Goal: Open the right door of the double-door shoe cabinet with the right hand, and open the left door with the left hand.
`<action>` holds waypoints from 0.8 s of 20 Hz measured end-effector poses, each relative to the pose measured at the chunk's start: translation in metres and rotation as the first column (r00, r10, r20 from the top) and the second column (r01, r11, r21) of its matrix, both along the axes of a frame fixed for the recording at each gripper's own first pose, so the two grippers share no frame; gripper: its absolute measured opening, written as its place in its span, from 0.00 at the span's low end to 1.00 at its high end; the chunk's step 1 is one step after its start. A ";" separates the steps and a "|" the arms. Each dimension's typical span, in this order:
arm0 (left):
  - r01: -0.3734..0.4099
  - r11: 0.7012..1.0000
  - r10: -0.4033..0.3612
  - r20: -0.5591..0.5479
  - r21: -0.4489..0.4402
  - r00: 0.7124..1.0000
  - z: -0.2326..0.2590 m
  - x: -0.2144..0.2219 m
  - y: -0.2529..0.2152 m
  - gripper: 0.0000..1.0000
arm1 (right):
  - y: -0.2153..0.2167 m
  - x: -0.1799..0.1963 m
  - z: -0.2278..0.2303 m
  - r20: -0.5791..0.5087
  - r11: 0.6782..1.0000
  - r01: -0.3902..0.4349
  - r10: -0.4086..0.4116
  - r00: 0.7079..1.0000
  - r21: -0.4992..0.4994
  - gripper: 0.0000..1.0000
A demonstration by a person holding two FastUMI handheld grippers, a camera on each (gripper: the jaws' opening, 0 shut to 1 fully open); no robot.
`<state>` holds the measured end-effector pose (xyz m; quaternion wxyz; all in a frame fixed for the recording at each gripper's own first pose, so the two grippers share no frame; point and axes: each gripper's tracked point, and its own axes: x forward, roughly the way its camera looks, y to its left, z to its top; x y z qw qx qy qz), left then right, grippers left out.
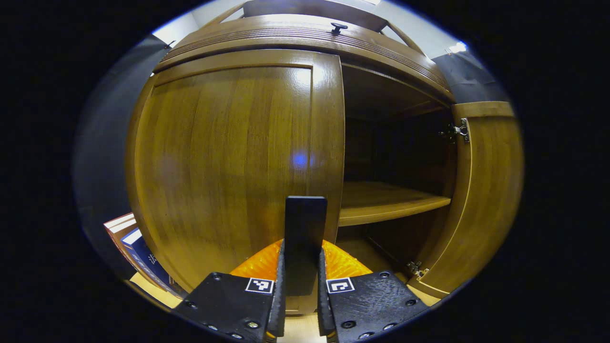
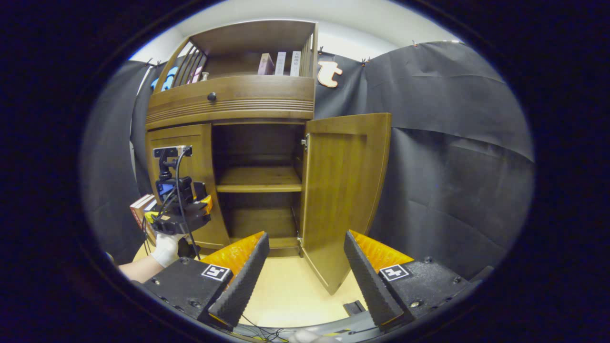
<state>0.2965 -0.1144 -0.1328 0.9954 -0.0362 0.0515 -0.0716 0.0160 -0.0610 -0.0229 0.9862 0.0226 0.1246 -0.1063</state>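
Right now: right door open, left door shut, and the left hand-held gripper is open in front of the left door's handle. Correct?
Not quite. The left hand-held gripper is shut on the handle, as the left gripper view shows. The right door is open and the left door shut, as stated.

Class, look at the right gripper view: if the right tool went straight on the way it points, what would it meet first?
Probably the open right door: its free edge stands just ahead of the right tool. Depth is hard to judge.
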 end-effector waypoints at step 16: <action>0.098 0.995 -0.098 -0.009 -0.003 0.995 0.002 -0.104 0.033 0.26 | 0.040 -0.015 -0.006 0.005 0.991 -0.133 0.133 0.991 0.023 1.00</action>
